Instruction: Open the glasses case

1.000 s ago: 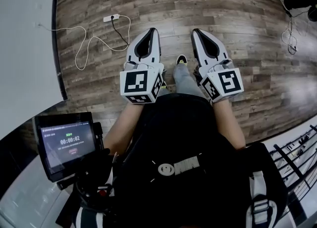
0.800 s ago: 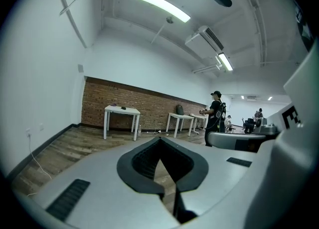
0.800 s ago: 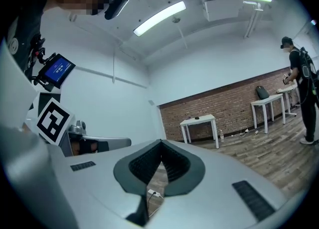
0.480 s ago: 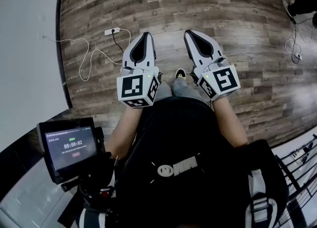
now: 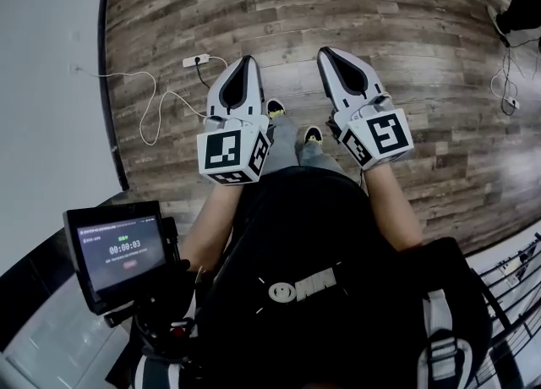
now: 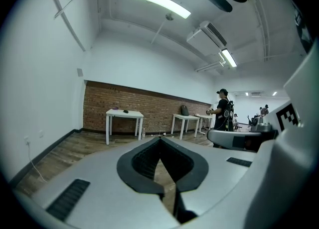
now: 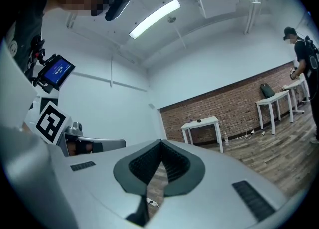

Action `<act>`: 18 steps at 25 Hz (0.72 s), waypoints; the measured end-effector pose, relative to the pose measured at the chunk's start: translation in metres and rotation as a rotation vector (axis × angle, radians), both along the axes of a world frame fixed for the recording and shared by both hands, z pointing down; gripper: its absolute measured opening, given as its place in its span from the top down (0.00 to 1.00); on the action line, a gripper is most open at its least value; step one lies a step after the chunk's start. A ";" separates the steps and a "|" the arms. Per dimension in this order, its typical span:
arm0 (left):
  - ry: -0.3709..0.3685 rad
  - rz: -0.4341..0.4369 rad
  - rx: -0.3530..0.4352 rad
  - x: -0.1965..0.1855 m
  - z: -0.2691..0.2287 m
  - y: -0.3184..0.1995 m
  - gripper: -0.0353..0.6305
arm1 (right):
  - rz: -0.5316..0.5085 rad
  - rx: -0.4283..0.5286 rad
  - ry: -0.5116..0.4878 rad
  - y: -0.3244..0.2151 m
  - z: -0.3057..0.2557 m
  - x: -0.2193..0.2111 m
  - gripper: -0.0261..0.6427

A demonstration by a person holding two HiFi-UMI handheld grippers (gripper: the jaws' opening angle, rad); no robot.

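At the lower left of the head view sits your screen [image 5: 118, 252]. Above it, a white cable [image 5: 152, 100] trails over the wood floor [image 5: 406, 24]. In mid frame your left gripper [image 5: 247, 61] and, just right of it, your right gripper [image 5: 326, 52] point ahead over the floor. Each has its jaws closed tight on nothing. You can't pick out the glasses case for certain. In the left gripper view, left of centre, a small dark item [image 6: 125, 111] lies on a far white table [image 6: 124, 115], too small to identify.

Bright, even light falls from ceiling tube lamps [image 6: 159, 2], which glare white. All views bow strongly at the edges, with dark corners; distant parts look slightly soft, perhaps from the wide lens
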State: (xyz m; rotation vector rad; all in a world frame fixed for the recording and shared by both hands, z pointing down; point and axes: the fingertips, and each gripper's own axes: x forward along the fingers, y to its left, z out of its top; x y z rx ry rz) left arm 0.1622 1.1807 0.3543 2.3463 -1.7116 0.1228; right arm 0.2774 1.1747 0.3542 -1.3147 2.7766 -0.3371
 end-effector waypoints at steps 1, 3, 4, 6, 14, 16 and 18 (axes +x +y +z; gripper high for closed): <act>0.004 0.001 -0.001 -0.004 0.001 -0.009 0.95 | 0.007 0.000 0.008 -0.008 0.000 -0.003 0.95; 0.009 0.002 -0.004 -0.012 0.004 -0.025 0.95 | 0.015 -0.001 0.025 -0.023 -0.001 -0.012 0.95; 0.012 0.005 -0.004 -0.016 0.005 -0.033 0.95 | 0.015 -0.001 0.032 -0.030 -0.001 -0.017 0.95; 0.020 0.014 -0.007 -0.024 0.005 -0.052 0.95 | 0.019 -0.003 0.043 -0.046 -0.001 -0.027 0.95; 0.019 0.029 0.008 -0.078 0.009 -0.121 0.95 | 0.027 0.015 0.071 -0.112 -0.003 -0.081 0.95; 0.026 0.024 0.002 -0.091 0.009 -0.136 0.95 | 0.032 0.007 0.076 -0.125 -0.003 -0.088 0.95; 0.035 0.021 -0.004 -0.096 0.009 -0.143 0.95 | 0.036 0.004 0.082 -0.131 -0.004 -0.090 0.95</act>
